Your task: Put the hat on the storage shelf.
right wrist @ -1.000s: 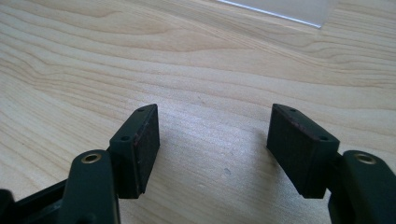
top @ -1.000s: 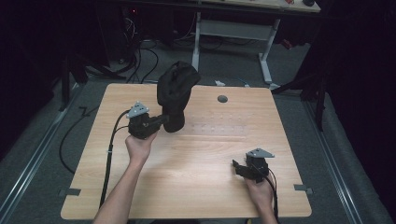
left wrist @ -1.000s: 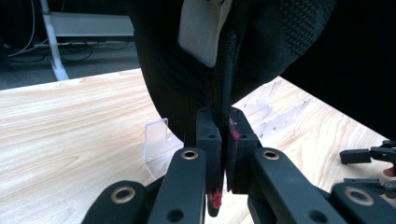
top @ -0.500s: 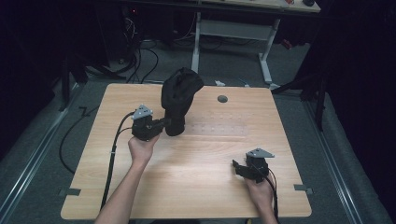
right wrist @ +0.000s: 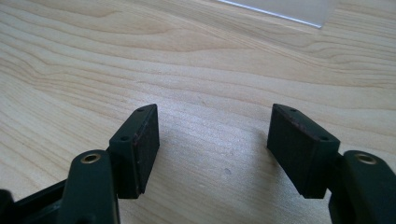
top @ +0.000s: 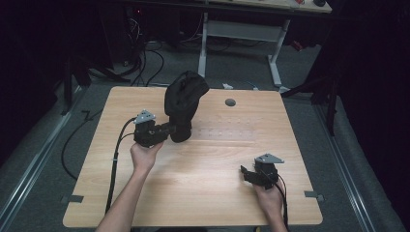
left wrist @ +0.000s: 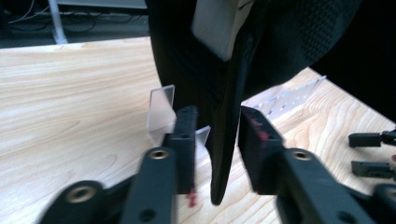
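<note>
Black mesh fabric makes up the cap [top: 184,99], which stands on edge on the wooden table [top: 208,193], its rounded crown uppermost and its stiff brim hanging down toward the tabletop. In the left gripper view the cap [left wrist: 280,42] shows a pale rectangular label [left wrist: 217,25] inside the crown, and the brim [left wrist: 226,140] drops as a thin dark blade between the two jaws. The left gripper [top: 169,129] sits just beside the cap's lower end, level with the table; its jaws have just been opening, and they now stand apart with a sliver of gap on either side of the brim, so the pads do not press on it. A small clear plastic piece [left wrist: 161,114] lies on the wood just behind the cap's brim. The right gripper [top: 247,174] rests well apart from the cap, toward the table's near right corner, its jaws [right wrist: 215,144] spread wide over bare wood.
</note>
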`<state>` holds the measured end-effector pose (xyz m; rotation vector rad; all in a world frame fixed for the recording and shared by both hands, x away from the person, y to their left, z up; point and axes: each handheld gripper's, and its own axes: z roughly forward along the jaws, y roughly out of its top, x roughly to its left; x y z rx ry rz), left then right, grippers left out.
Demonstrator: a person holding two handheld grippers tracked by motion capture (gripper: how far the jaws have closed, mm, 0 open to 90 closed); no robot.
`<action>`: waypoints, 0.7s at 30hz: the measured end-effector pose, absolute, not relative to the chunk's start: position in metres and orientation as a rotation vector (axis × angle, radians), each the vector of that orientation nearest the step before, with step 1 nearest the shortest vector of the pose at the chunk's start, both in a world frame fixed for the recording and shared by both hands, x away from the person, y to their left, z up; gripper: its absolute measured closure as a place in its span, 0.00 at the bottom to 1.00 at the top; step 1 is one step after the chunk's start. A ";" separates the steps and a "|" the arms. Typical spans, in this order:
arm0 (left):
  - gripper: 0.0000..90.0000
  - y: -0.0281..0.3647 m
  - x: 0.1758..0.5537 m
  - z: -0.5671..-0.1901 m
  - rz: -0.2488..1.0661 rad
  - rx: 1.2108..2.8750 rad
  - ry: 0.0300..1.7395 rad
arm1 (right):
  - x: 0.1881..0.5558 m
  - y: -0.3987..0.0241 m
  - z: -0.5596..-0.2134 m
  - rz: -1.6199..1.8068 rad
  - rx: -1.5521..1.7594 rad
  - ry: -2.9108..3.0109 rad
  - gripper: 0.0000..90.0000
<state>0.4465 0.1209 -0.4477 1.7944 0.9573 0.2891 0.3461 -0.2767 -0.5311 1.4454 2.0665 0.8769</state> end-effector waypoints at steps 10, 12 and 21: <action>0.51 0.127 0.439 -0.445 0.321 1.808 0.987 | 0.346 -0.276 -0.531 0.882 1.454 2.066 0.38; 0.48 0.127 0.438 -0.444 0.315 1.812 0.990 | 0.346 -0.276 -0.531 0.881 1.455 2.066 0.38; 0.40 0.134 0.434 -0.439 0.297 1.798 0.991 | 0.346 -0.277 -0.531 0.884 1.449 2.068 0.38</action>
